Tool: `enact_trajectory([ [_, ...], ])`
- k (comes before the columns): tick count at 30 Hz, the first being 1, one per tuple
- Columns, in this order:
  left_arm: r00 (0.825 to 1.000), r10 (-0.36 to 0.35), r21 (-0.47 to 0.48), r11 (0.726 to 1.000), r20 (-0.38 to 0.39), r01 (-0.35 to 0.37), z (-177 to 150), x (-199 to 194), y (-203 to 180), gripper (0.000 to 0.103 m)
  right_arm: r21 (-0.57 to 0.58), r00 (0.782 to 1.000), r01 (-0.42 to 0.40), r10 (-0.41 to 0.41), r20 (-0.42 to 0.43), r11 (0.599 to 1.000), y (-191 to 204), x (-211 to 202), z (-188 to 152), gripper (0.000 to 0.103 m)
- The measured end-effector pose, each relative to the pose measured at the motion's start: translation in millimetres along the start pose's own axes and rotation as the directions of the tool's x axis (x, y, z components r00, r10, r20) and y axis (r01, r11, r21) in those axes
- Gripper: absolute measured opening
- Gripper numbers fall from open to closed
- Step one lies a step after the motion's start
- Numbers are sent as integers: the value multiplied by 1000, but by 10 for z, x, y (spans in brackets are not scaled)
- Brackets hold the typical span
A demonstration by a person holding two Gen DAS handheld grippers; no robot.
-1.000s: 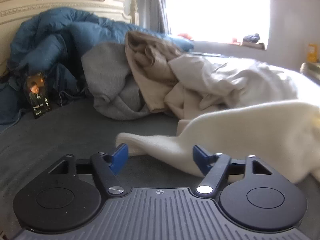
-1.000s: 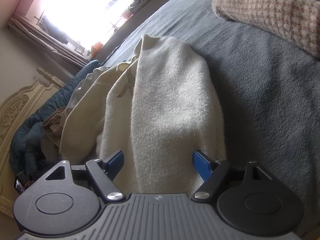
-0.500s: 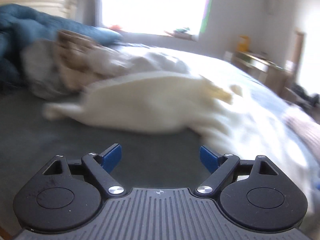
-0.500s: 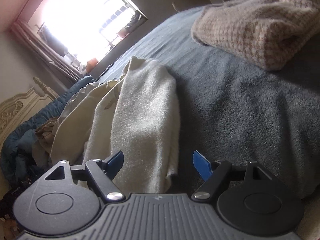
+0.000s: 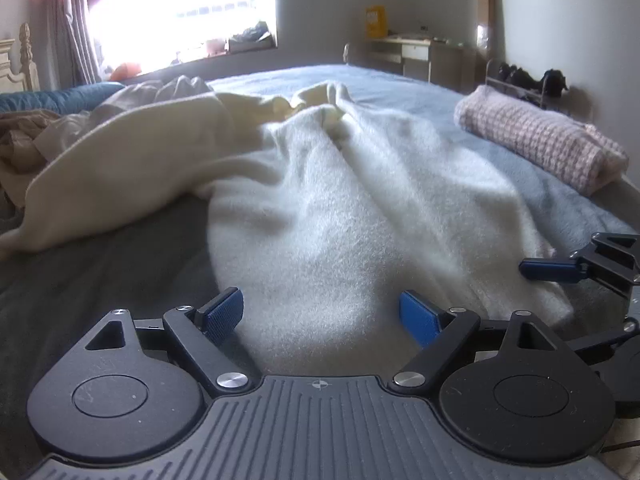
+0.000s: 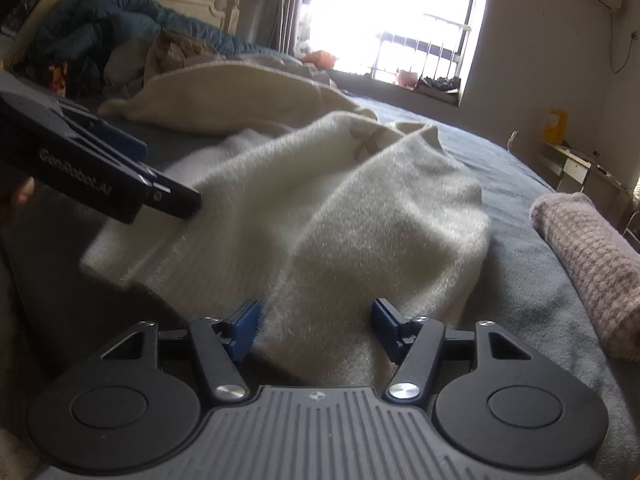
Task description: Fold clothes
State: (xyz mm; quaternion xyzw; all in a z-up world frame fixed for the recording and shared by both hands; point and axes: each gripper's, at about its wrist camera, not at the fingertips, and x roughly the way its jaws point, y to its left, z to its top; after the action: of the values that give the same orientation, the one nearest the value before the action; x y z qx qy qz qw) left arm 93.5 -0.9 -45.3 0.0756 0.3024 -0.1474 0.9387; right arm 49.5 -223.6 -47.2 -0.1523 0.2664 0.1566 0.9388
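A cream fuzzy sweater (image 5: 340,208) lies rumpled on the grey bed sheet (image 5: 100,264), one sleeve stretching off to the left. My left gripper (image 5: 320,314) is open, with the sweater's near edge lying between its blue fingers. In the right wrist view the same sweater (image 6: 320,208) fills the middle. My right gripper (image 6: 316,328) is open, its fingers either side of a fold of the hem. Each gripper shows in the other's view: the right gripper (image 5: 560,270) at the right edge, the left gripper (image 6: 100,164) at the left, resting by the fabric.
A folded pink-and-white checked garment (image 5: 540,144) lies on the bed to the right. A pile of beige and grey clothes (image 6: 160,56) and a blue duvet (image 6: 100,20) sit by the headboard. A desk (image 5: 416,56) stands beyond the bed.
Both grippers have swung round to the sweater's near hem. The left view has panned right, away from the clothes pile. The right gripper's fingers stand a little closer together.
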Motion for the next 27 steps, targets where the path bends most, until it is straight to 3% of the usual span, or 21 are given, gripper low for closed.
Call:
enact_trajectory([
  [3,1000,1,-8,1000,-17,-1,-26,38,5,86,34,1000,7,-8,11,999,-106,-114,48,16],
  [9,999,-19,-36,999,-34,18,-84,123,-10,87,84,997,69,-72,25,994,-377,-182,104,12],
  [12,999,-29,-42,999,-35,27,-107,148,12,88,151,999,-8,1,50,988,-567,-273,257,12],
  [15,999,-39,-47,998,-33,37,-129,169,40,91,324,988,-146,123,89,935,-940,-369,392,12],
  [18,998,-48,-51,998,-32,47,-150,191,68,93,488,980,-201,172,105,849,-1311,-381,386,12],
  [20,998,-55,-54,997,-31,53,-165,205,87,94,524,982,-185,142,121,831,-1481,-390,406,12],
  [22,998,-59,-63,996,-34,57,-170,203,106,94,509,986,-149,85,146,848,-1636,-384,552,12],
  [25,997,-64,-80,995,-41,61,-174,192,136,94,473,983,-91,3,185,876,-1989,-284,955,12],
  [27,997,-68,-91,994,-46,64,-176,184,156,94,481,978,-61,-43,202,875,-2339,-139,1335,12],
])
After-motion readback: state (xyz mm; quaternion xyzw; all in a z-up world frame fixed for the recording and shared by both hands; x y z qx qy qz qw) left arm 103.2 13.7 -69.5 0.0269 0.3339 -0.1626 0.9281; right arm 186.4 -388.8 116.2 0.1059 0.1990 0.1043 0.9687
